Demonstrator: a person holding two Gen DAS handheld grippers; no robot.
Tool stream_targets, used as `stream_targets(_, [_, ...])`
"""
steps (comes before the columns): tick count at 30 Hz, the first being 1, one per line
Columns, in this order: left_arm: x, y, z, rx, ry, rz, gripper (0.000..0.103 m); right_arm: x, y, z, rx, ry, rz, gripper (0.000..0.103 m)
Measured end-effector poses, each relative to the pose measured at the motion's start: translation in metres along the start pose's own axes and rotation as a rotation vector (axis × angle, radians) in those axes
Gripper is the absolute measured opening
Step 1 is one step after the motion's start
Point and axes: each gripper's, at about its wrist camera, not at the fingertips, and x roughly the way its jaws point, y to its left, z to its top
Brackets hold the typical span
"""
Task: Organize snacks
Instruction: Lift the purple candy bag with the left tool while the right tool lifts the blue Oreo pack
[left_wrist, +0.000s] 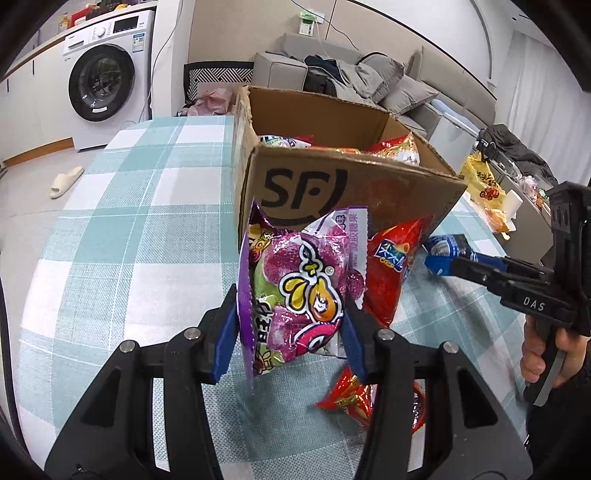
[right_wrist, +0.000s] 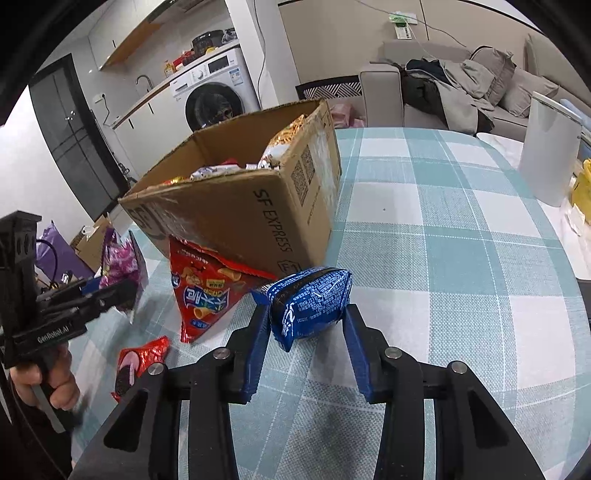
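Left wrist view: a table under a teal-and-white checked cloth (left_wrist: 129, 229) fills the lower scene, and on it an open cardboard shipping box (left_wrist: 332, 184) is seen, printed with a courier logo and already partly filled with snack packets. Leaning against the box's near wall, a red chip bag (left_wrist: 391, 269) is propped upright. In front of it, a purple gummy-candy bag (left_wrist: 295, 291) is pinched from both sides by the blue pads of the left gripper (left_wrist: 290, 325) and appears to be lifted clear of the cloth. A small red cookie packet (left_wrist: 354, 398) lies flat on the cloth below that gripper.

From the right wrist view, a small blue biscuit pack (right_wrist: 310, 302) is seen squeezed between the pads of the right gripper (right_wrist: 306, 332); it sits just off the box's near corner (whether it has left the cloth cannot be told).

The step in hand is judged to be the carrying of both packets into the box. For this to be done well, each packet should be raised above the box rim before being moved across, so the cardboard wall is not struck. The candy bag is soft and tall, so its loose top should be allowed for. Release is best made low inside the box, over a free gap among the packets. The leaning chip bag should not be brushed, as it could topple.
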Motion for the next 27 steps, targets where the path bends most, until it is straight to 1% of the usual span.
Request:
stream_targets(5, [-0.005, 0.001, 0.001, -0.005, -0.006, -0.002, 0.046, -0.007, -0.002, 0.001, -0.006, -0.02, 0.015, 0.038])
stream_targets(6, [-0.006, 0.001, 0.001, -0.004, -0.006, -0.002, 0.046, -0.009, -0.002, 0.001, -0.006, -0.025, 0.018, 0.035])
stream_targets(8, [-0.007, 0.002, 0.001, -0.005, -0.007, -0.002, 0.046, -0.013, -0.002, 0.002, -0.012, -0.021, 0.033, 0.024])
stream_targets(9, [-0.007, 0.002, 0.001, -0.006, -0.006, -0.002, 0.046, -0.013, -0.002, 0.001, -0.021, -0.014, 0.028, 0.024])
stream_targets(11, [-0.007, 0.002, 0.001, -0.005, -0.006, -0.003, 0.046, -0.011, 0.001, -0.001, -0.065, 0.028, 0.029, 0.025])
stream_targets(13, [-0.008, 0.002, 0.001, -0.006, -0.007, -0.001, 0.046, -0.008, 0.0, -0.004, -0.072, 0.045, 0.021, 0.027])
stream_targets(14, [-0.009, 0.002, 0.001, -0.006, -0.006, -0.002, 0.046, -0.007, -0.002, -0.004, -0.068, 0.044, 0.008, 0.03])
stream_targets(15, [-0.008, 0.001, 0.001, -0.006, -0.007, -0.003, 0.046, -0.005, -0.004, -0.004, -0.054, 0.047, -0.004, 0.037])
stream_targets(16, [-0.009, 0.001, 0.001, -0.006, -0.007, -0.002, 0.046, -0.004, -0.006, -0.004, -0.041, 0.05, -0.007, 0.042])
stream_targets(17, [-0.009, 0.001, 0.001, -0.007, -0.008, -0.001, 0.046, -0.003, -0.01, -0.004, -0.011, 0.047, -0.007, 0.05])
stream_targets(19, [-0.009, 0.001, 0.002, -0.009, -0.009, -0.003, 0.046, -0.001, -0.018, -0.003, 0.04, 0.035, -0.006, 0.054])
stream_targets(20, [-0.009, 0.001, 0.002, -0.01, -0.01, -0.005, 0.046, 0.002, -0.021, -0.002, 0.068, 0.032, -0.018, 0.06])
stream_targets(21, [-0.008, 0.001, 0.003, -0.01, -0.01, -0.005, 0.046, 0.003, -0.022, -0.001, 0.076, 0.029, -0.022, 0.067])
stream_targets(22, [-0.009, 0.001, 0.002, -0.009, -0.009, -0.004, 0.046, 0.005, -0.023, 0.0, 0.081, 0.023, -0.029, 0.071])
stream_targets(23, [-0.008, 0.001, 0.003, -0.009, -0.008, -0.004, 0.046, 0.008, -0.021, 0.0, 0.071, 0.022, -0.044, 0.077])
stream_targets(26, [-0.009, 0.0, 0.003, -0.009, -0.005, -0.005, 0.046, 0.016, -0.013, 0.002, 0.03, 0.027, -0.06, 0.086])
stream_targets(27, [-0.008, 0.0, 0.003, -0.009, -0.005, -0.005, 0.046, 0.018, -0.011, 0.003, 0.025, 0.028, -0.068, 0.086])
